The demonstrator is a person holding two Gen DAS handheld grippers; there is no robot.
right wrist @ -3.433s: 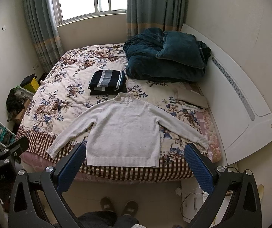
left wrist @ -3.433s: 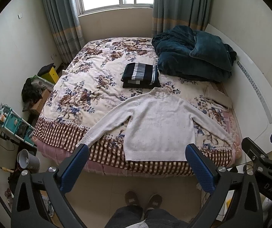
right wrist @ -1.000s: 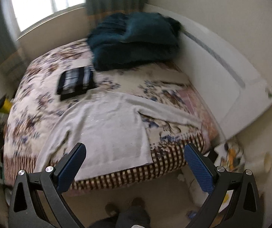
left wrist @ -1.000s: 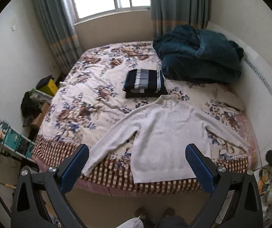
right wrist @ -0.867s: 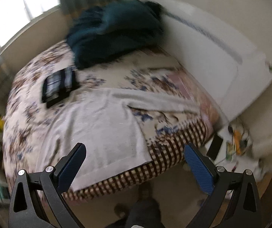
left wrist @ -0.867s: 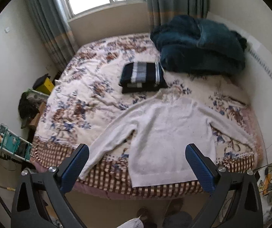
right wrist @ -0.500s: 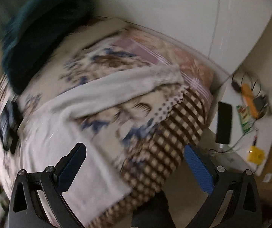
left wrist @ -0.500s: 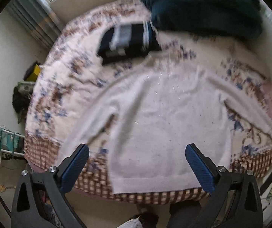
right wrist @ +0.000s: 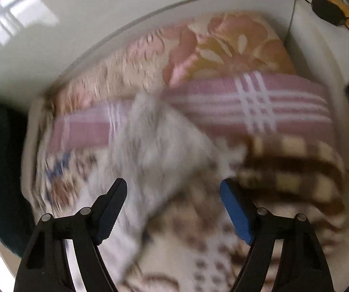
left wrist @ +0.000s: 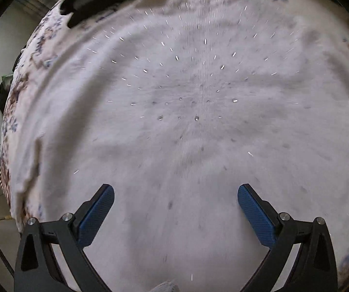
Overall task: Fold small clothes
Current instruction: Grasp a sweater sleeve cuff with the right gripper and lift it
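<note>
Both hand-held grippers have dropped close — the left hand-held gripper (left wrist: 175, 213) is hovering wide open over the white sweater (left wrist: 198, 121) spread on the bed (right wrist: 259, 97), the right hand-held gripper (right wrist: 173, 205) gaping empty at its sleeve (right wrist: 150, 146) — folding is about to start.

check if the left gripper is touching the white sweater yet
Cannot tell. In the left wrist view the open left gripper is framed closely by the white sweater, but motion blur hides any contact or gap at the fingertips.
</note>
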